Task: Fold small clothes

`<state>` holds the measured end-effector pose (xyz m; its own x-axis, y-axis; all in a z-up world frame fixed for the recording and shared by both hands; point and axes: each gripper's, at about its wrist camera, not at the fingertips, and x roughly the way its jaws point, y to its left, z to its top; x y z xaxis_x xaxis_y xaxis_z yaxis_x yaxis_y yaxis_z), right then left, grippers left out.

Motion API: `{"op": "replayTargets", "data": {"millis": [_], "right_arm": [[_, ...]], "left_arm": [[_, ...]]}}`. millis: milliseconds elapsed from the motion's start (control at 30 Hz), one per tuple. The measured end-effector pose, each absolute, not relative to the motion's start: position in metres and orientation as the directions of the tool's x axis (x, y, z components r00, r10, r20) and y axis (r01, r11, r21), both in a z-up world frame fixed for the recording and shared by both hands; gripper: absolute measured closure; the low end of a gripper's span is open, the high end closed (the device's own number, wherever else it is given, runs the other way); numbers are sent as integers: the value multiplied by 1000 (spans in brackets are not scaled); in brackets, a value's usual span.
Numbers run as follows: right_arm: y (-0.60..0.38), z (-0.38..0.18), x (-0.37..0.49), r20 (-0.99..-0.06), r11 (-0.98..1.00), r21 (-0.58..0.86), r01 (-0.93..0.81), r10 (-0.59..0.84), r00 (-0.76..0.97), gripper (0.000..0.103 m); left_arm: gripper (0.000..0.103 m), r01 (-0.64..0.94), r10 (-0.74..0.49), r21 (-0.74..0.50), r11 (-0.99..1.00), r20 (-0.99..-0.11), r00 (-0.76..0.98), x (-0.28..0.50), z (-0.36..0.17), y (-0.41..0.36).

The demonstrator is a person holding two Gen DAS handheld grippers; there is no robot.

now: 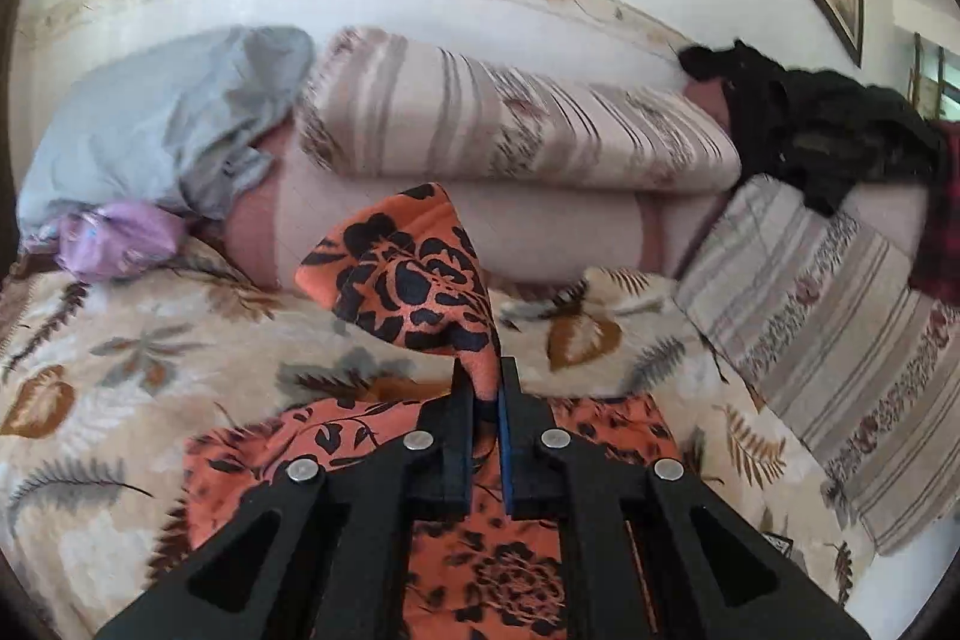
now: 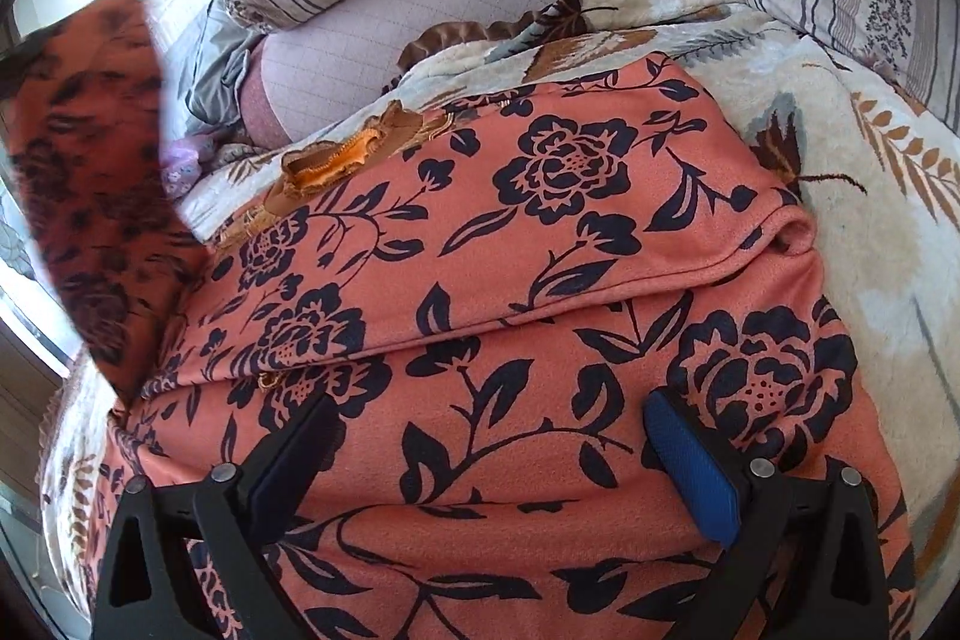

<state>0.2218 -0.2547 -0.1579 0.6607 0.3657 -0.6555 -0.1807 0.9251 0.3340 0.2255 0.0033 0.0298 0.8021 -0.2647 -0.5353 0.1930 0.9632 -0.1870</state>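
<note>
An orange floral garment [image 2: 540, 232] is lying spread on a leaf-print blanket [image 1: 120, 352] on the bed. The left tool [image 1: 487, 370] is pinching a lifted corner; the right tool [image 2: 486, 418] is hovering wide open, empty. The cloth looks light, limp, best gripped at edges.

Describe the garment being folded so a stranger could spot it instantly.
Start at the leaf-patterned blanket covering the bed, in front of the striped cushions. Spread on it lies the orange garment, one end pinched up by the left gripper. Its black rose print sets it apart from the pale bedding and the grey cloth.
</note>
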Motion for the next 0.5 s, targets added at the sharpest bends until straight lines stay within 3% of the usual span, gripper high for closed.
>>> {"op": "replayTargets", "data": {"millis": [33,67,167,267,367,400,433,500], "right_arm": [[-255,-158,222,-652,922,341,-181,371,661,0],[-256,-157,222,-648,919,349,-182,377,661,0],[-260,-156,221,-638,910,370,-185,394,662,0],[-263,-155,220,-625,899,395,-188,413,662,0],[-267,-150,220,-627,888,421,-183,431,649,1],[-270,-145,219,-631,880,442,-176,444,636,3],[-278,-136,218,-615,851,499,-162,480,626,13],[-289,-119,215,-569,810,566,-153,518,638,18]], "left_arm": [[65,239,-280,-151,959,-606,744,236,8,-17],[42,255,-272,-124,959,-659,701,243,-12,-29],[41,193,-211,-115,974,-768,605,242,-56,-22],[41,86,-198,-191,978,-708,678,214,-45,24],[31,-67,-84,-193,979,-676,732,192,-43,85],[31,-122,-36,-182,976,-683,729,187,-50,106],[31,-168,-4,-177,970,-700,714,185,-58,124],[31,-245,33,-182,952,-736,676,183,-80,152]]}}
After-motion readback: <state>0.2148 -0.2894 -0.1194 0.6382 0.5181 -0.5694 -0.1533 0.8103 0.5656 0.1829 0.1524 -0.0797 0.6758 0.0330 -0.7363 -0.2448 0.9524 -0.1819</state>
